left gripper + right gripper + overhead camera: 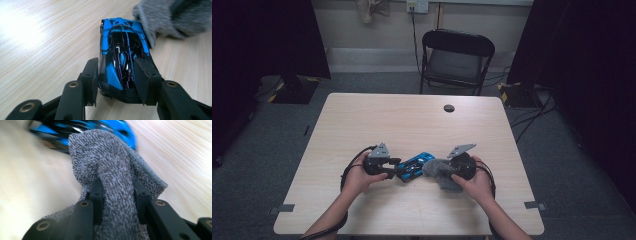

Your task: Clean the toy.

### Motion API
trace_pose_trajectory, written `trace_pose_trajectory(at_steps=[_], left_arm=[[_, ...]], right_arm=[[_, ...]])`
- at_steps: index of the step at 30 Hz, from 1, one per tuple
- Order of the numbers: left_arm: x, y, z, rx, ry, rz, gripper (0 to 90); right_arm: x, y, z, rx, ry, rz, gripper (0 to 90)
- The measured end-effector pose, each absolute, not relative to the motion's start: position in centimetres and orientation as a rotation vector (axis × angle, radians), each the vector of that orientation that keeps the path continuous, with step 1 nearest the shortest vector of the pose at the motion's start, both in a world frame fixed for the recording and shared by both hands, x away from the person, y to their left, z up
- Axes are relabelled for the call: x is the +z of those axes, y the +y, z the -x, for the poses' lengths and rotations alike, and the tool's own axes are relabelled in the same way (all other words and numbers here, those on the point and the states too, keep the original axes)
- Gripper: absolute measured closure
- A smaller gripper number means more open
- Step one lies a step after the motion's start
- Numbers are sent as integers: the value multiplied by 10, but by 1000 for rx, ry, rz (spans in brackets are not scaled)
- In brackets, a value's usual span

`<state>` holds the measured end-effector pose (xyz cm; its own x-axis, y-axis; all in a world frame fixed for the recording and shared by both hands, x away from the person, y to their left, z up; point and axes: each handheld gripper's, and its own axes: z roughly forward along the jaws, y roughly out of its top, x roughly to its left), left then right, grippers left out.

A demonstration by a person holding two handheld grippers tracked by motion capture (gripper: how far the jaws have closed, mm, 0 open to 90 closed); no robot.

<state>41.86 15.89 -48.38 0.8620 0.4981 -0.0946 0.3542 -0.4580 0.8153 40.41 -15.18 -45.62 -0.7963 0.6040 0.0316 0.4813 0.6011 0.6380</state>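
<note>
On the worktop (362,120), the left tool (116,75) clamps a car (123,50). The right tool (117,192) pinches a cloth (110,165) touching the car's far end, which is blurred beyond it.

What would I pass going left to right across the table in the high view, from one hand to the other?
Left hand → left gripper → blue and black toy car → grey knitted cloth → right gripper → right hand.

The pale wooden table (362,120) carries 1 blue car (414,165) between the 2 claws, the grey cloth (439,172) touching its right end.
</note>
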Motion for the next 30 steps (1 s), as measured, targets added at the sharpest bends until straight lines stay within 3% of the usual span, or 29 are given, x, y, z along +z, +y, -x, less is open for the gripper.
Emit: trace_pose_trajectory(at_steps=[10,30], left_arm=[[-484,159,-418,200,619,-2095,567],[-485,159,-417,200,630,-2086,567]], right_arm=[[-468,-96,-371,1021,2785,-688,679],[-472,-118,-396,996,2693,-840,676]])
